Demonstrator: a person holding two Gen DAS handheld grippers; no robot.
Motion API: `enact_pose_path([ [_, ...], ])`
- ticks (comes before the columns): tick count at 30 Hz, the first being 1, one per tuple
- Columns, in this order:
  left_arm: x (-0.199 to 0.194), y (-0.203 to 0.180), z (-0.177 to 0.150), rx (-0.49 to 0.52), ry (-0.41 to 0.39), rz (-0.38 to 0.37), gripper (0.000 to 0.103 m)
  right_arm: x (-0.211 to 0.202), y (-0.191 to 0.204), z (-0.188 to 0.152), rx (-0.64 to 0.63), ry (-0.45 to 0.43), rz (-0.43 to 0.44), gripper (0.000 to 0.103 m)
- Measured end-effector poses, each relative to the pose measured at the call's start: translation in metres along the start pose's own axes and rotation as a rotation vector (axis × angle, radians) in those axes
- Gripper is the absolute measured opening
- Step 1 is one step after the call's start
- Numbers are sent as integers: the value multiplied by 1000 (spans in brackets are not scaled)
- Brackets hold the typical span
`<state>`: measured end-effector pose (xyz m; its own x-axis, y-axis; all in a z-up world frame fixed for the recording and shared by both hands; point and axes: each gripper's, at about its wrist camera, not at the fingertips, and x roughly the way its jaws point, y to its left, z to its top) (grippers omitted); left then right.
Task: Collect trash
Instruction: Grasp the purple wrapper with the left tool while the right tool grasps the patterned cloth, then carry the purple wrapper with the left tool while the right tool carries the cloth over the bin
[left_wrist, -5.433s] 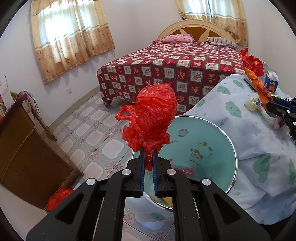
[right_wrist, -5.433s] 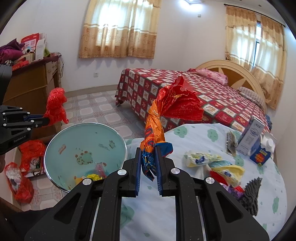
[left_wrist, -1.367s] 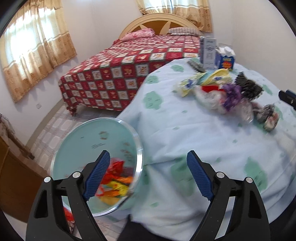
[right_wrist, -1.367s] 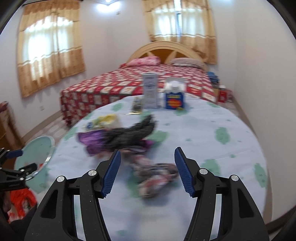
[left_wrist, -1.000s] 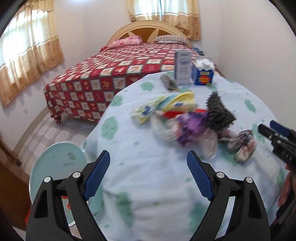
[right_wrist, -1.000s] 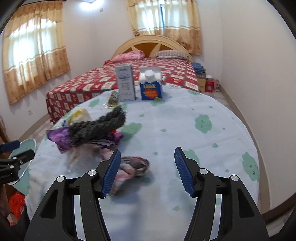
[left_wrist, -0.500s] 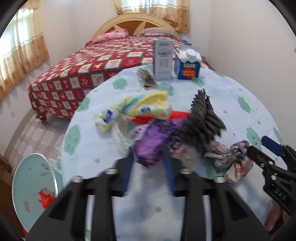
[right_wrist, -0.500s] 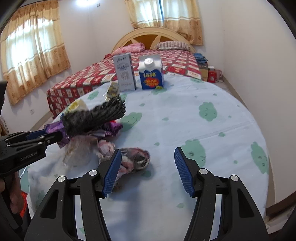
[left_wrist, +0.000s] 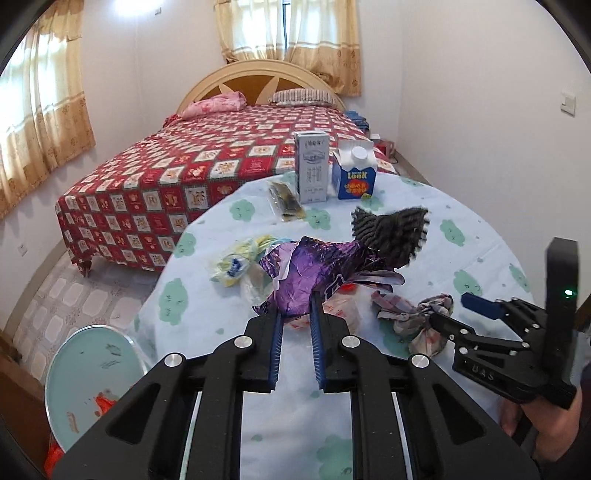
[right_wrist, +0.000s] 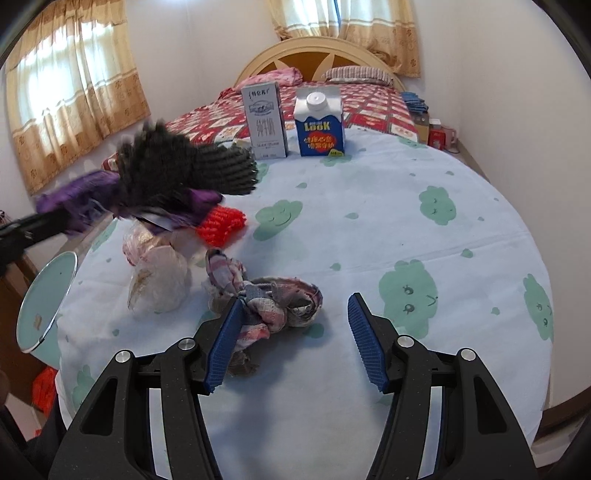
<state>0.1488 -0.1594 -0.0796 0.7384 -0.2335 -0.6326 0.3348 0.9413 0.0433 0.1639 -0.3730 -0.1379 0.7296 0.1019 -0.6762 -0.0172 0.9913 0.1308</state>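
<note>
My left gripper (left_wrist: 296, 314) has just clamped onto the purple wrapper (left_wrist: 314, 269), lifted above the table (right_wrist: 424, 258). My right gripper (right_wrist: 293, 338), jaws narrowing but unclenched, straddles the crumpled rag (right_wrist: 273, 299), which lies crosswise, bunched toward its left finger.

Behind your table (right_wrist: 424, 229), round and covered in pale blue cloth with green cloud faces, you have a bed (left_wrist: 207, 162) under a red patchwork-print spread, with a cream arched wooden headboard (left_wrist: 258, 79). A pink pillow (left_wrist: 216, 105) and a striped pillow (left_wrist: 301, 96) lie at its head. Beige patterned curtains (left_wrist: 40, 110) hang at the left window; a second pair (left_wrist: 291, 40) hangs behind the headboard. The walls are white, with a switch plate (left_wrist: 567, 104) on the right one. Pale patterned tiles (left_wrist: 70, 288) cover the floor beside the bed. A brown wooden cabinet edge (left_wrist: 14, 391) shows at far left, low.
</note>
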Motion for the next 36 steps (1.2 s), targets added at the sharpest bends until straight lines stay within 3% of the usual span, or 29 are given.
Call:
enact_pose_path([
  [1,-3,3,-1,-4,-2,3,14,3,0,0,-2,19,9,42],
  [10,-30,30,-16,-14,-3,39,14,11,11,-5,-66,59,24,15],
  [27,-55,74,-34,-48,-9,139,15,-10,18,2,-79,30,58,13],
  [36,-61,82,-40,-47,-10,161,15,-31,47,8,-135,-4,102,13],
])
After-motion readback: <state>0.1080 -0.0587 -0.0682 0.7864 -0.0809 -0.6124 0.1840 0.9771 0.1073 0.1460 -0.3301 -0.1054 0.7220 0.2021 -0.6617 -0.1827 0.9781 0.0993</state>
